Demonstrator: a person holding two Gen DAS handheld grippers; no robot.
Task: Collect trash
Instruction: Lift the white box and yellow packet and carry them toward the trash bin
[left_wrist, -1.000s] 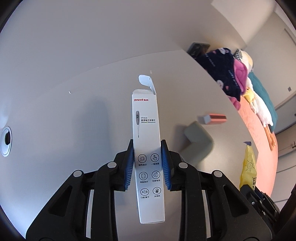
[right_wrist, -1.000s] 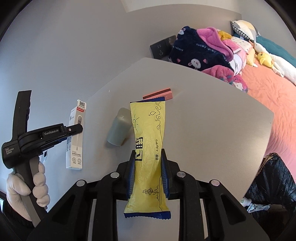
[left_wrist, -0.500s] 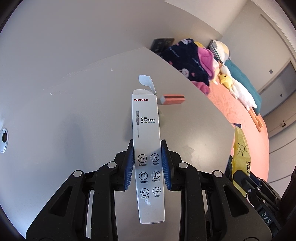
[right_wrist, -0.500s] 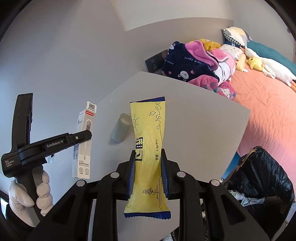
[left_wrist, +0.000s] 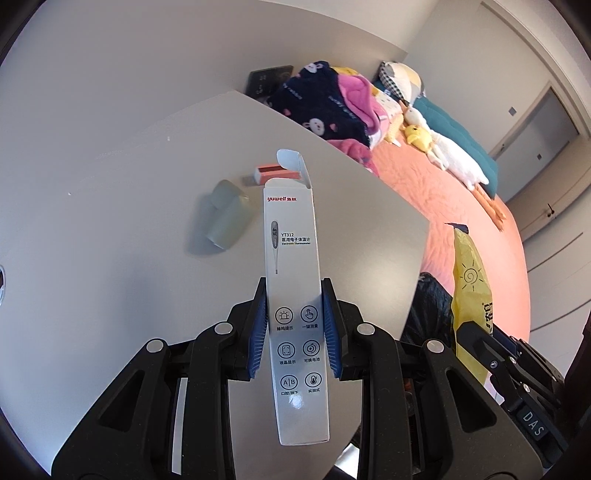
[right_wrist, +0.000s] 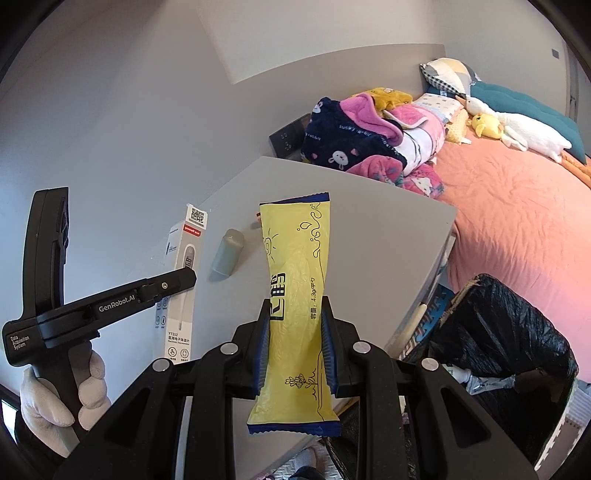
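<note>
Left gripper (left_wrist: 294, 341): jaws clamped on a white box (left_wrist: 295, 295), a thermometer carton. It runs lengthwise out from the jaws, the far flap open, the near end sticking back past the pads.

Right gripper (right_wrist: 294, 345): jaws pinched on a yellow wrapper (right_wrist: 293, 295). This too lies along the fingers, slightly waisted where the pads squeeze it.

Both loads: lifted off the table (left_wrist: 129, 258), nothing resting on it.

Bin (right_wrist: 502, 332): black-lined, on the floor just off the table's near right corner, some litter already inside. It sits low and to the right of the right gripper; from the left wrist view only a dark sliver of it (left_wrist: 428, 306) shows, past the table edge and behind the wrapper (left_wrist: 471, 284).

Key relation: the right hand looks nearer the bin, so I'd expect the wrapper to go in first, the box having to travel right across the table corner. Each piece would want its far end tipped down toward the bag's mouth.

Still on the table: a grey-green tube (left_wrist: 225, 216) lying on its side, and beyond it a small pink box (left_wrist: 275, 173).

Farther off: a bed (right_wrist: 517, 192) with heaped blankets (right_wrist: 369, 144).
</note>
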